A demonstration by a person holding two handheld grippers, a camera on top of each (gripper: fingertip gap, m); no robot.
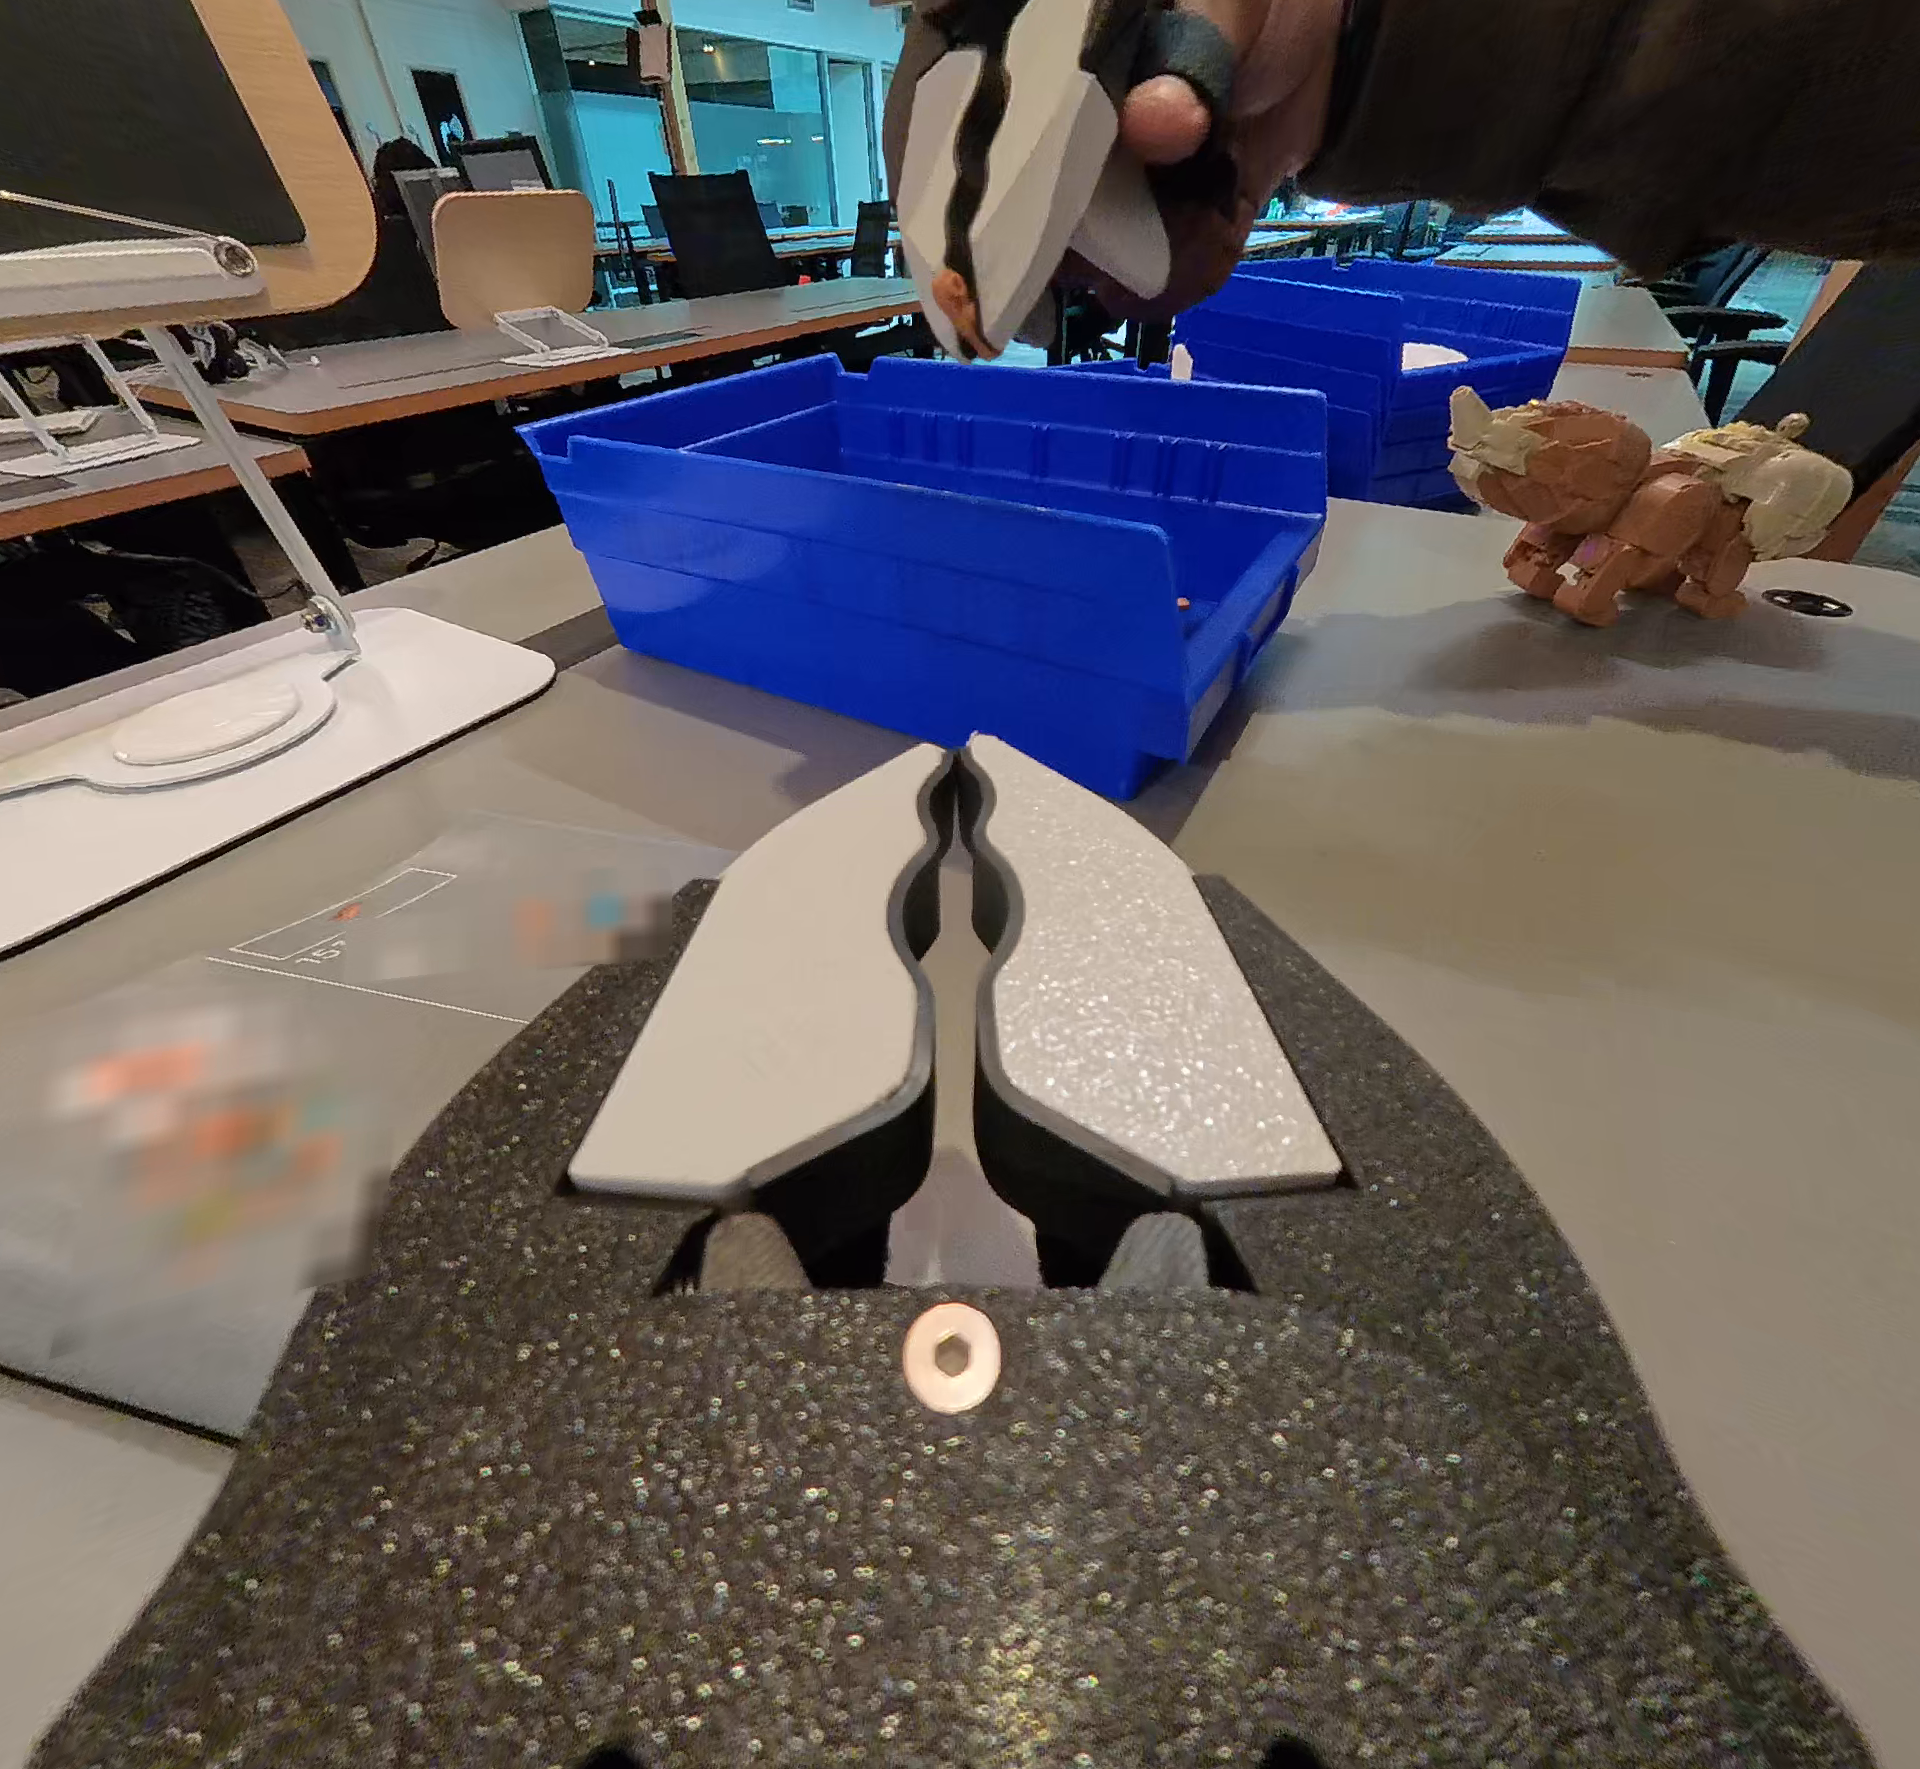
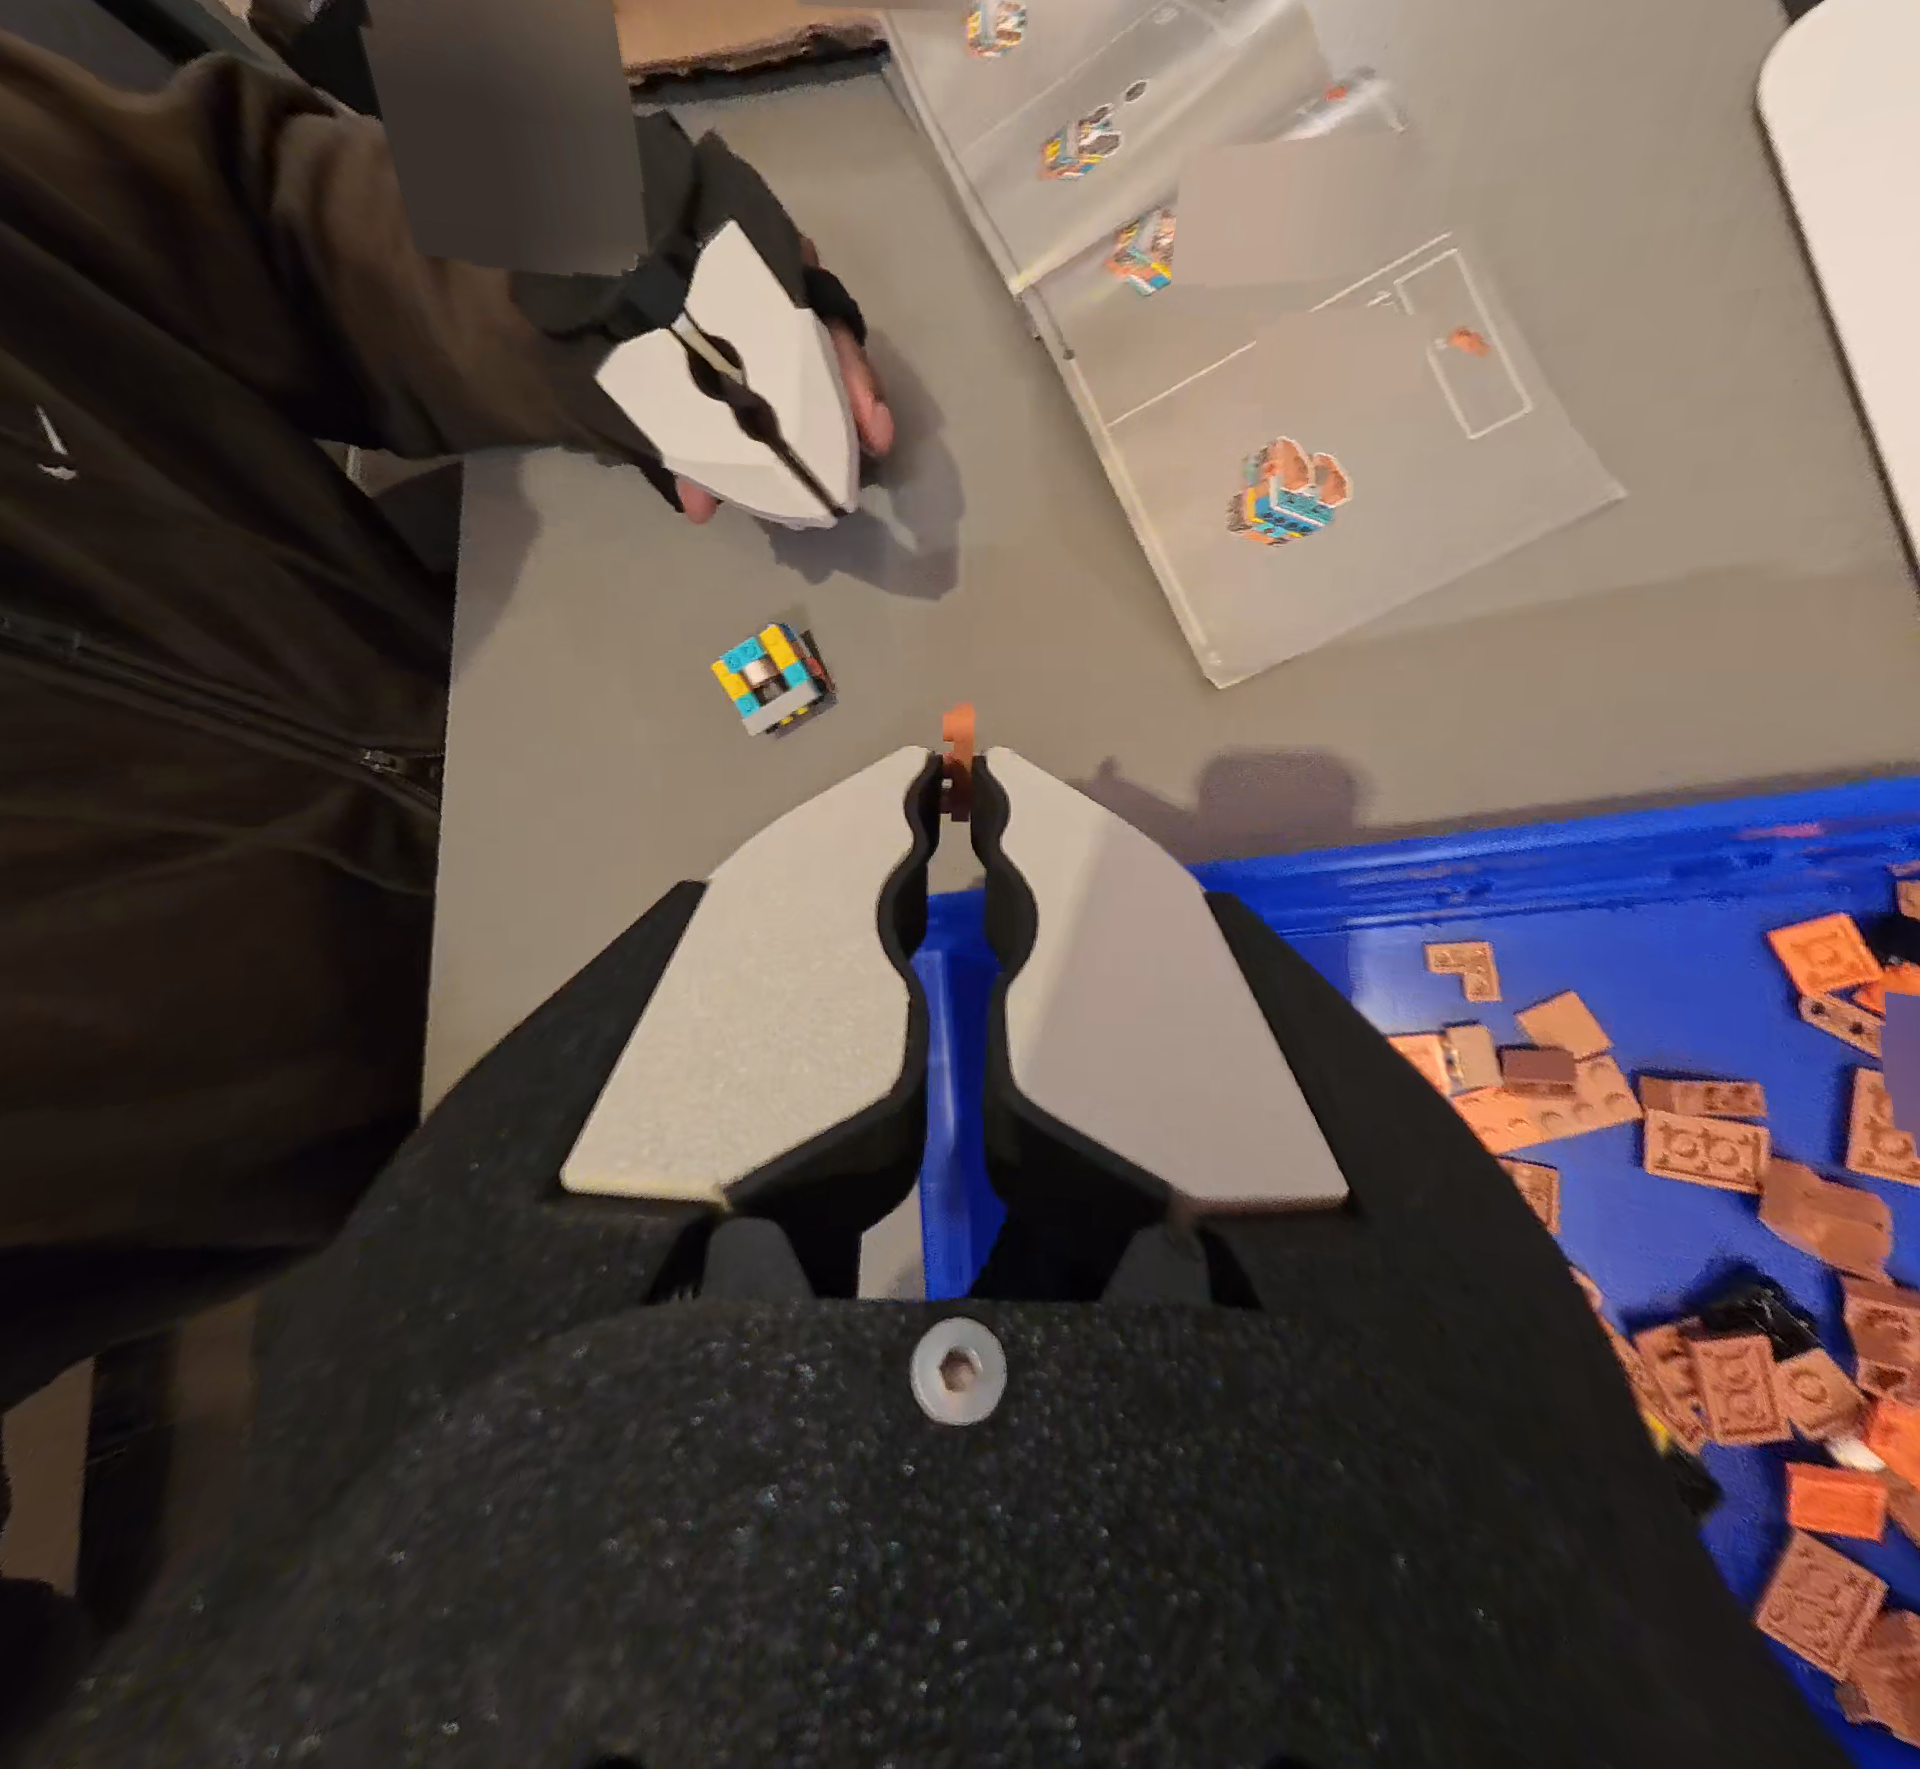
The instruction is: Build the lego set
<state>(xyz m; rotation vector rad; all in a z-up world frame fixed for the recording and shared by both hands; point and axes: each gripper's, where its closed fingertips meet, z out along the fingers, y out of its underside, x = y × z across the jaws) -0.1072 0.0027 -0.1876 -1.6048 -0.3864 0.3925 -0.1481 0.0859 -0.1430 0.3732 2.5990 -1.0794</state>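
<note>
My right gripper (image 2: 958,763) is shut on a small orange lego piece (image 2: 958,740) and holds it above the near rim of a blue bin (image 2: 1558,872) full of orange and brown lego pieces (image 2: 1704,1148). The same gripper (image 1: 961,337) shows in the left wrist view, high over the bin (image 1: 914,556), orange piece (image 1: 951,291) at its tips. My left gripper (image 1: 958,758) is shut and empty, low over the grey table; it also shows in the right wrist view (image 2: 836,506). A small cube-like build (image 2: 774,680) of teal, yellow and grey bricks sits on the table between them.
An open instruction booklet (image 2: 1299,348) lies on the table beyond the build. A finished brown and cream lego animal (image 1: 1631,504) stands at the right. A second blue bin (image 1: 1392,358) sits behind the first. A white monitor stand base (image 1: 260,711) is at the left. Spacing between my two grippers at the tips: around 11 cm.
</note>
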